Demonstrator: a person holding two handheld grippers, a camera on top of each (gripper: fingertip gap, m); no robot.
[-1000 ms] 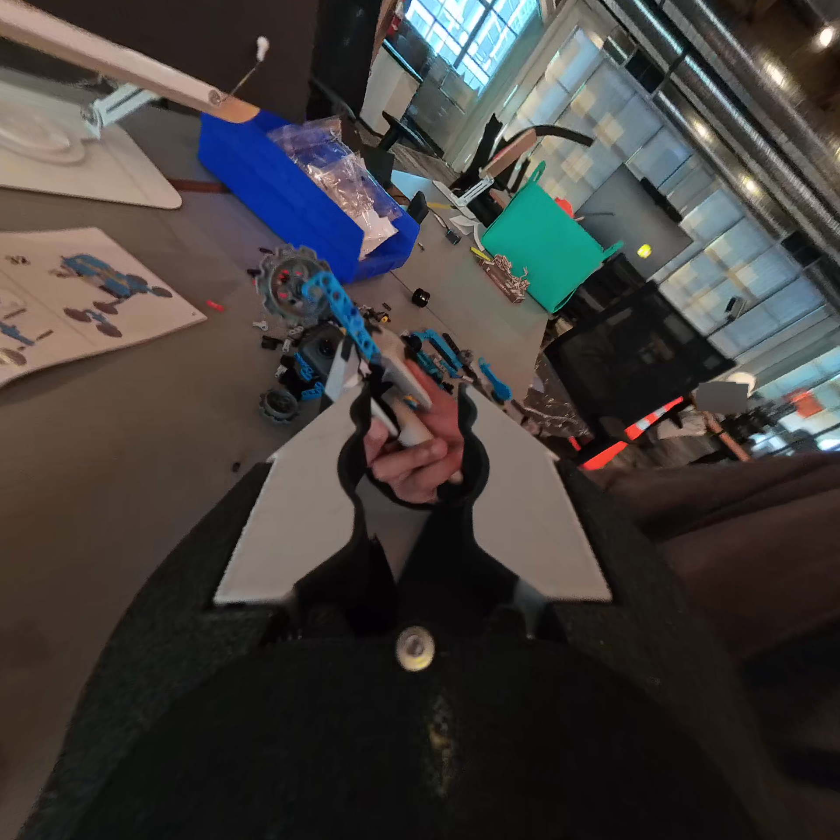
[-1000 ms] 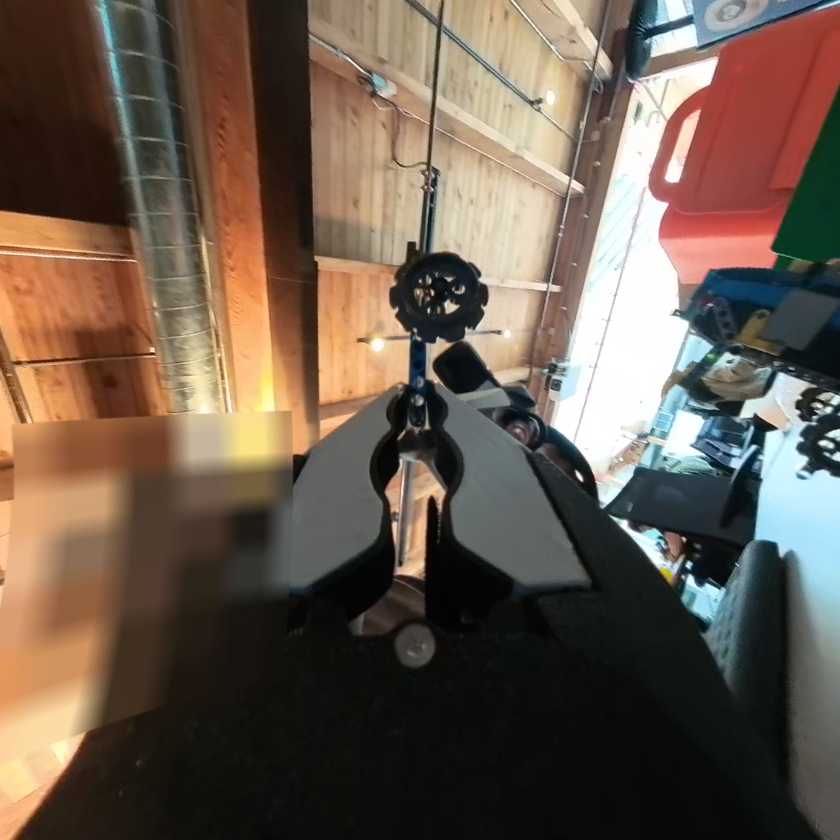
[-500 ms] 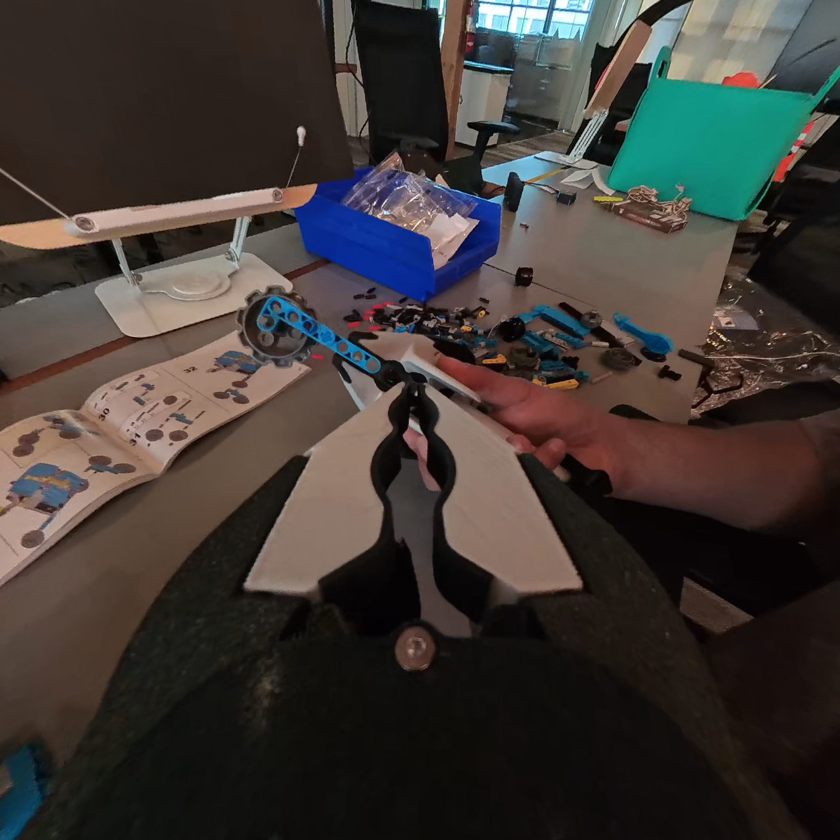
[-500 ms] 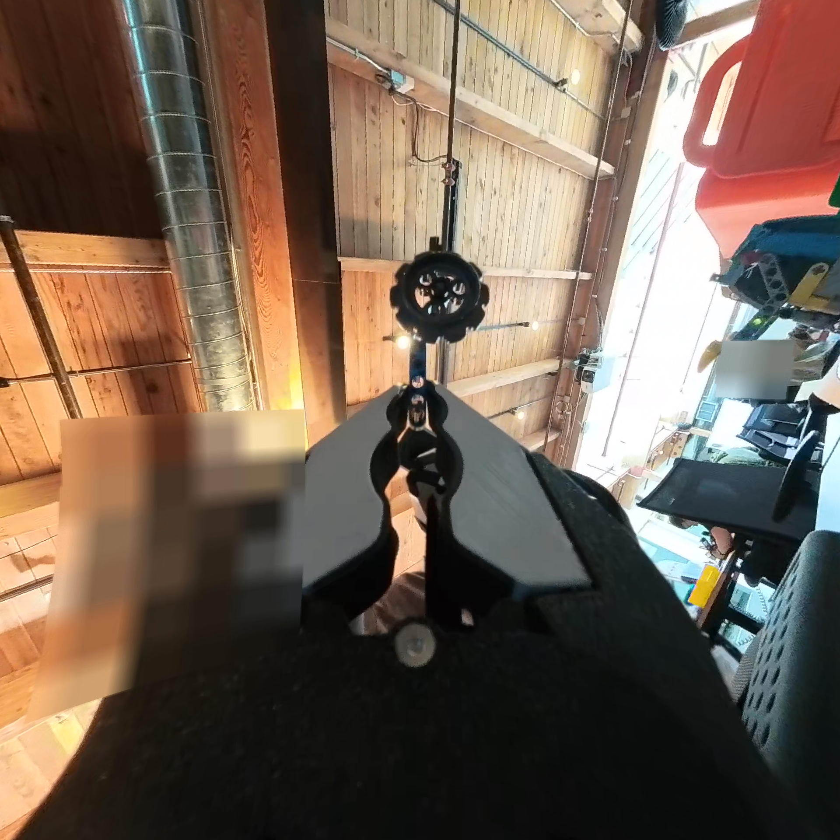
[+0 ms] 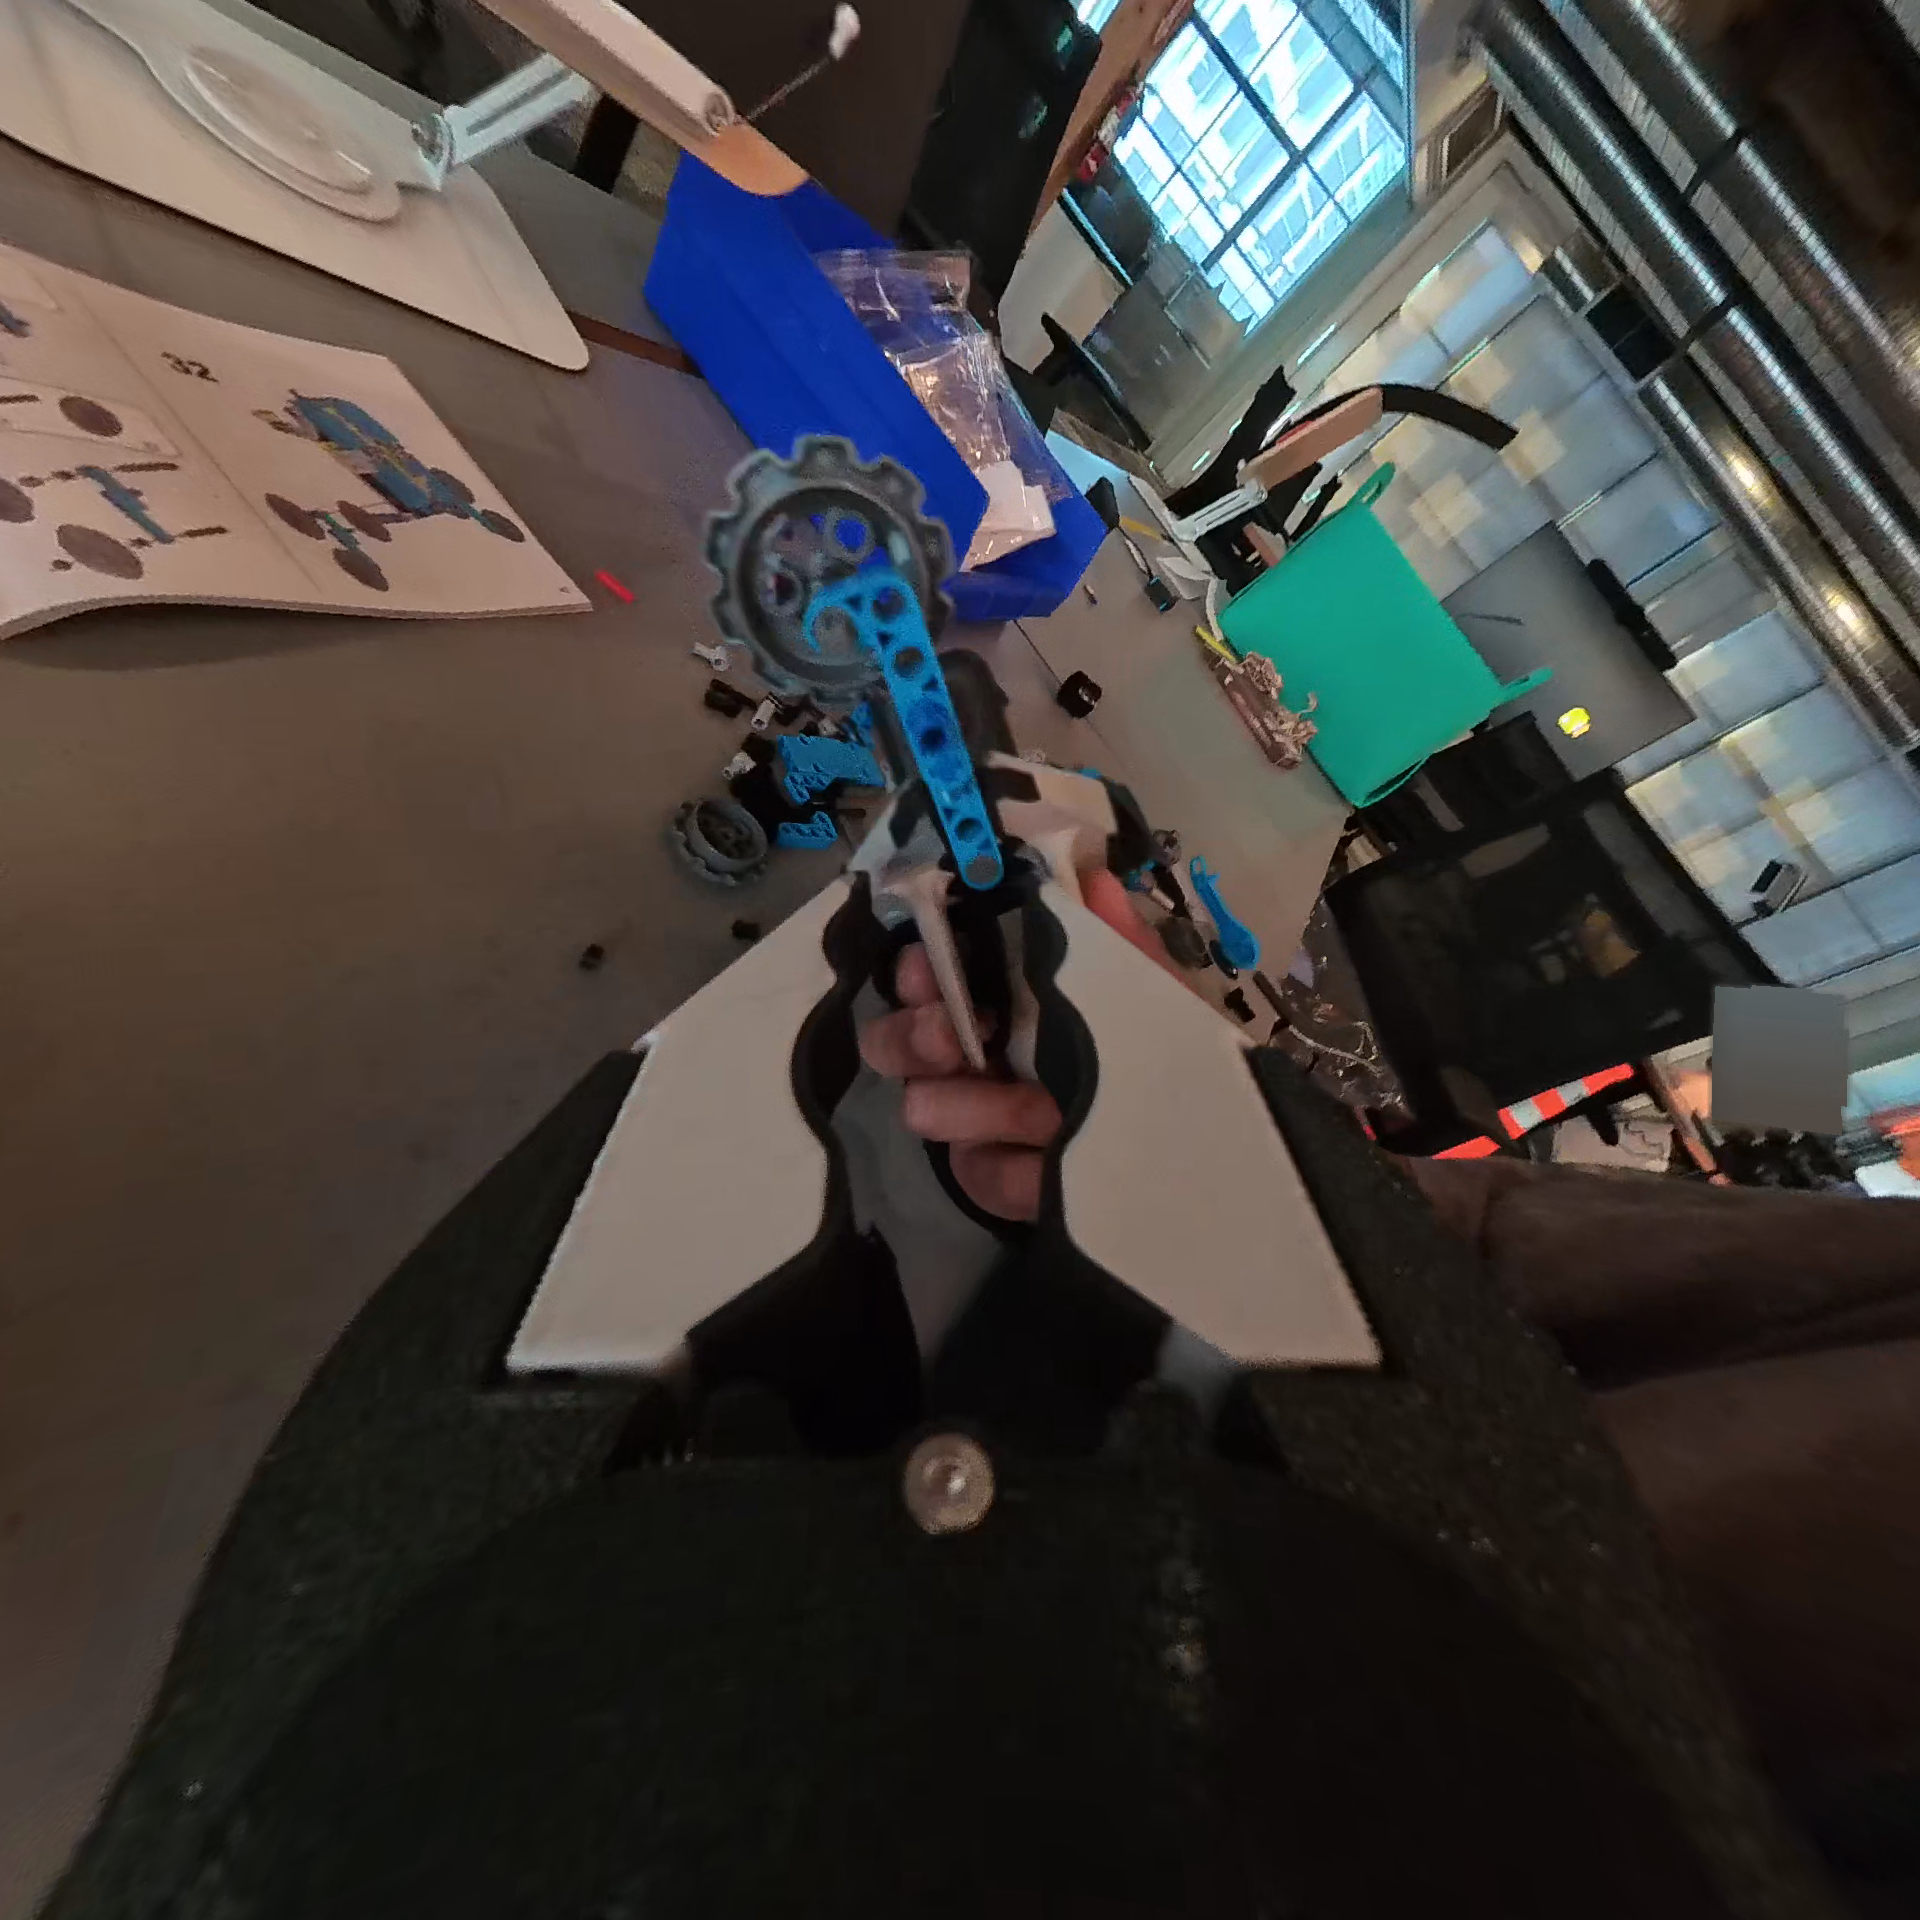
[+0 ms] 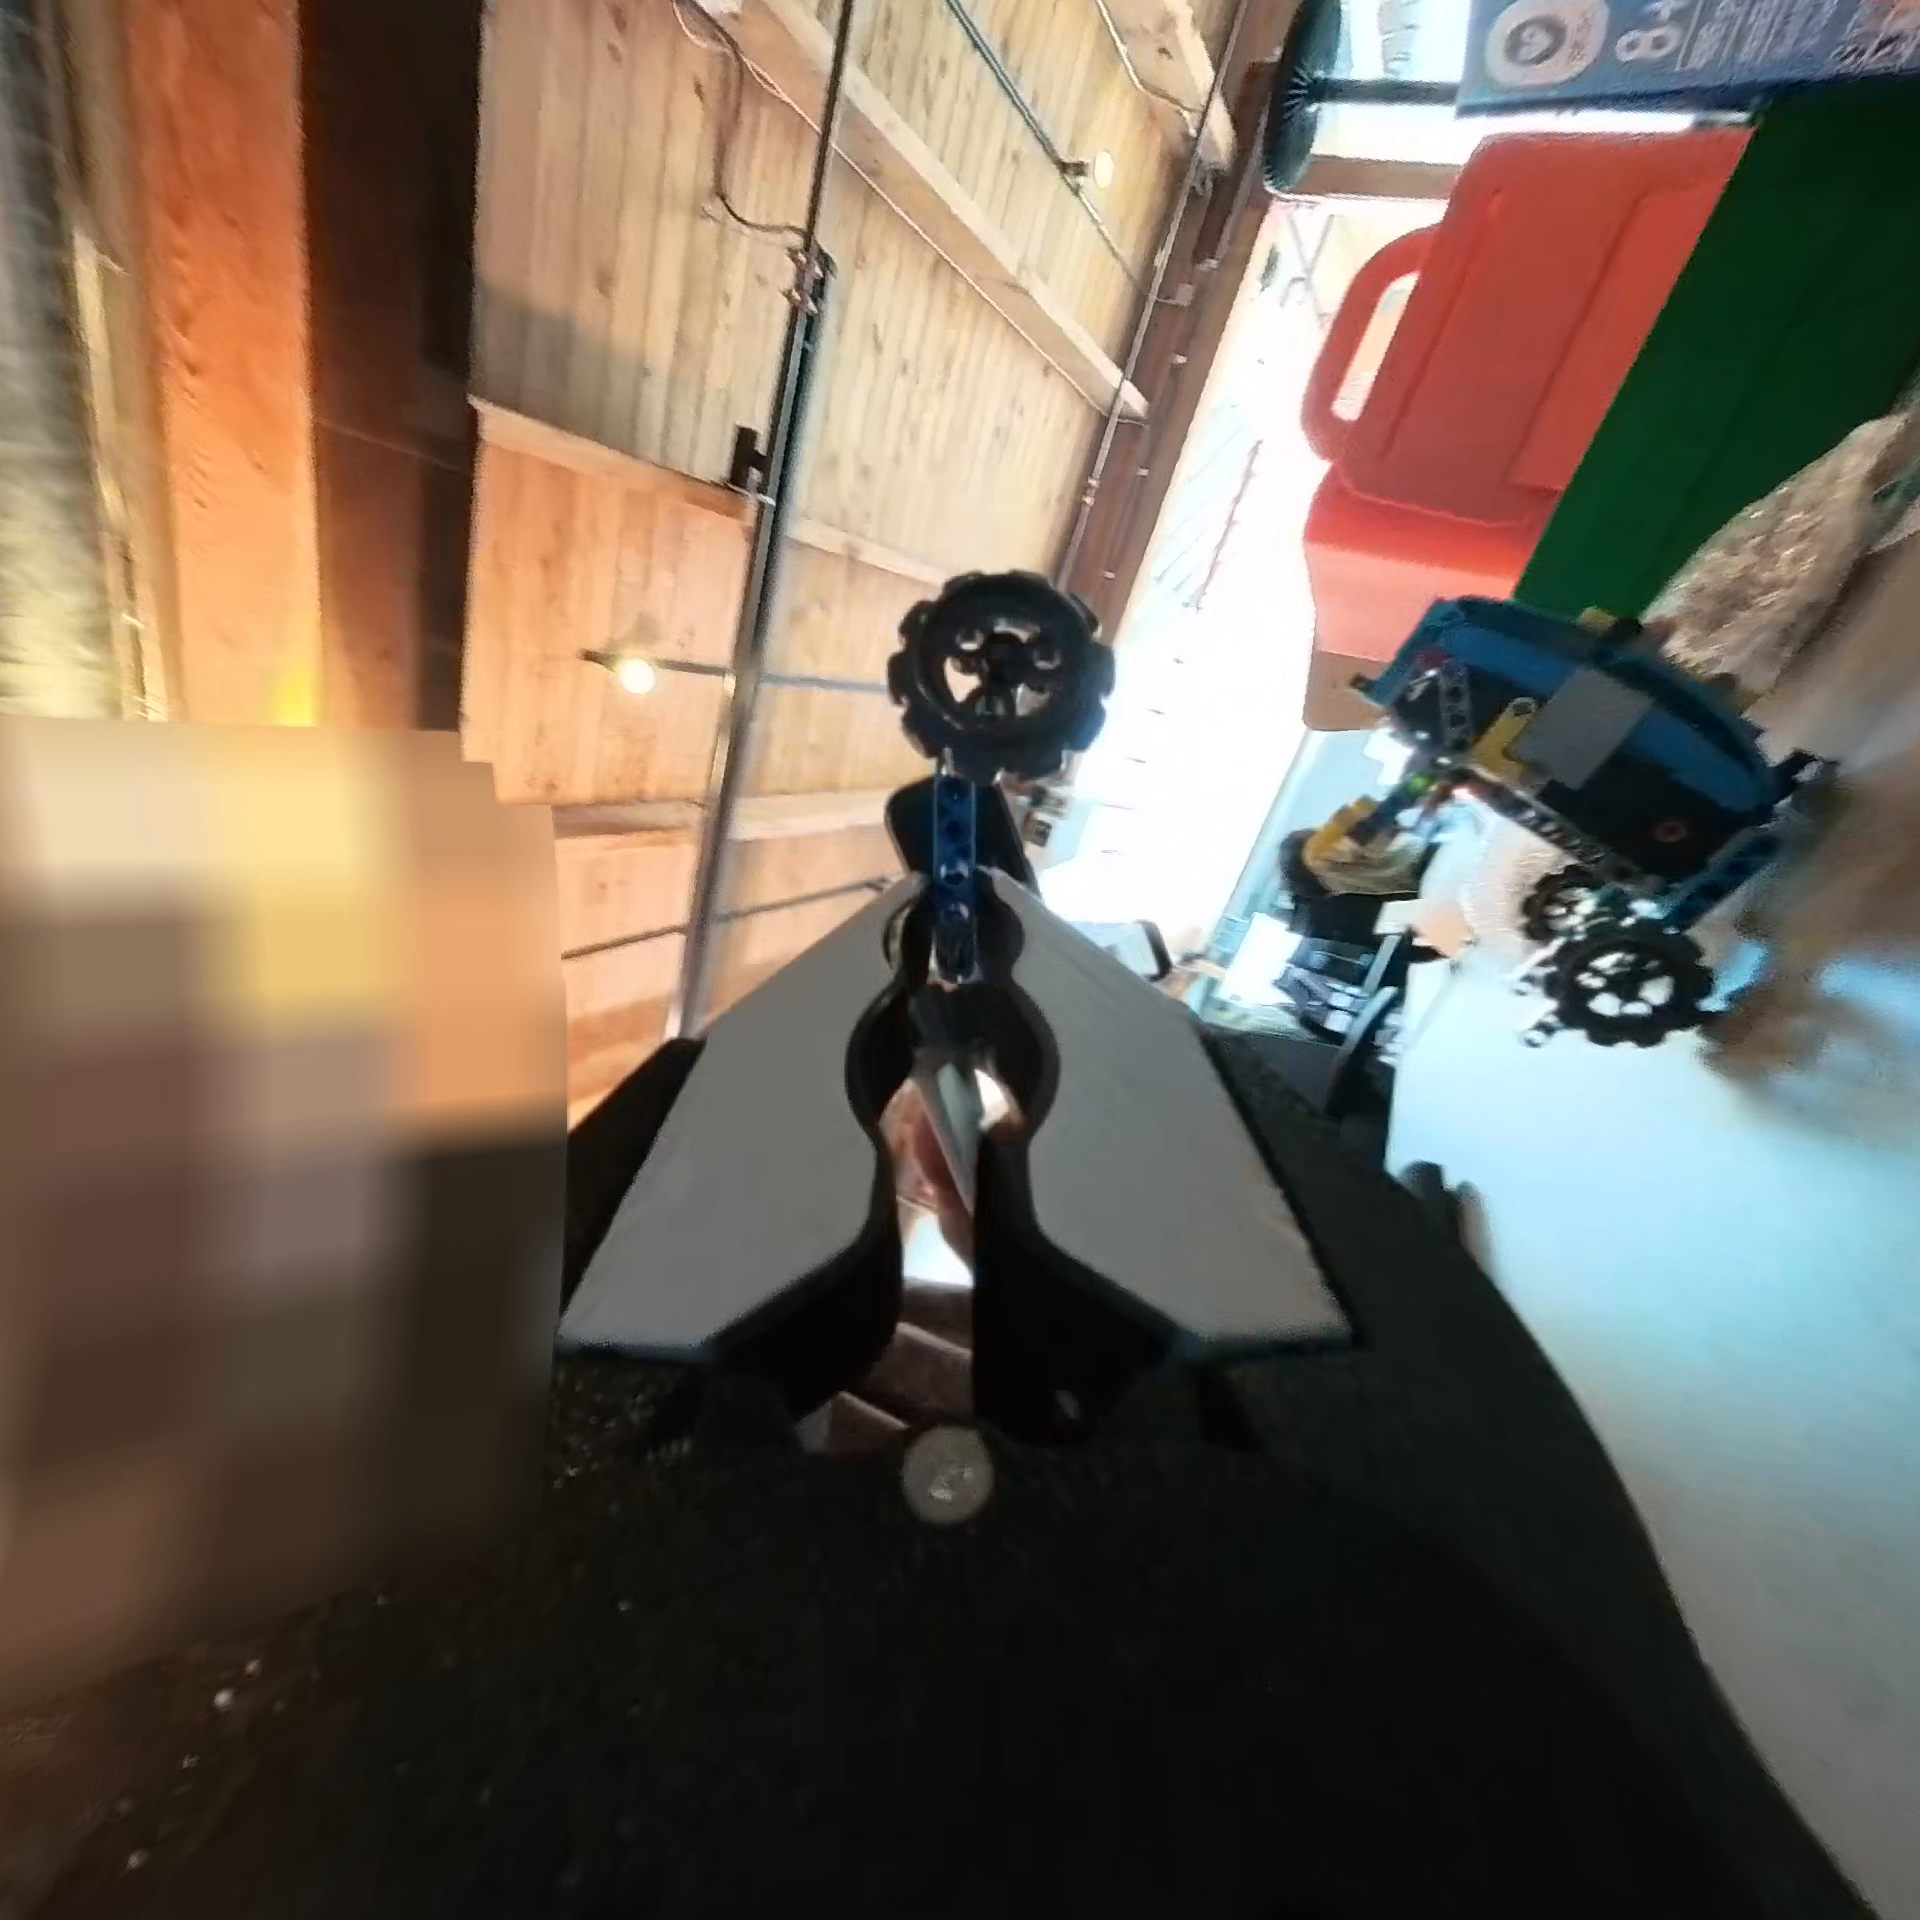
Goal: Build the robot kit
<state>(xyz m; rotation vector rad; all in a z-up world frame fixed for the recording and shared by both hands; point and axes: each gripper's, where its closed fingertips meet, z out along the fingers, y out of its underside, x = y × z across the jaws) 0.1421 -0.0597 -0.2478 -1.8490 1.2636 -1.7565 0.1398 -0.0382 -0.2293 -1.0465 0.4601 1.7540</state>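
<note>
A blue holed beam [image 5: 930, 743] carries a grey toothed wheel [image 5: 821, 582] at its far end. My left gripper [image 5: 951, 899] is shut on the beam's near end, above the grey table [image 5: 312, 883]. The right gripper's white body [image 5: 1049, 816] and a hand [image 5: 977, 1122] show just behind my jaws. In the right wrist view my right gripper [image 6: 954, 935] is also shut on the same beam [image 6: 954, 842], held up toward a wooden ceiling. The wheel [image 6: 1000, 675] stands dark above it. A white finger [image 6: 958, 1107] of the left gripper shows in the gap.
An open instruction booklet [image 5: 260, 499] lies at the left. A blue bin [image 5: 790, 343] holds plastic bags, with loose blue and black parts [image 5: 800, 790] in front of it. A teal bag [image 5: 1351, 644] stands at the back. A built blue wheeled model [image 6: 1621, 790] and a red container [image 6: 1507, 343] show at the right. The grippers are tip to tip, or close to it.
The left view has tilted steeply since half a second ago. The beam now points up instead of left. The right view has swung, bringing the built model into sight. Both grips hold.
</note>
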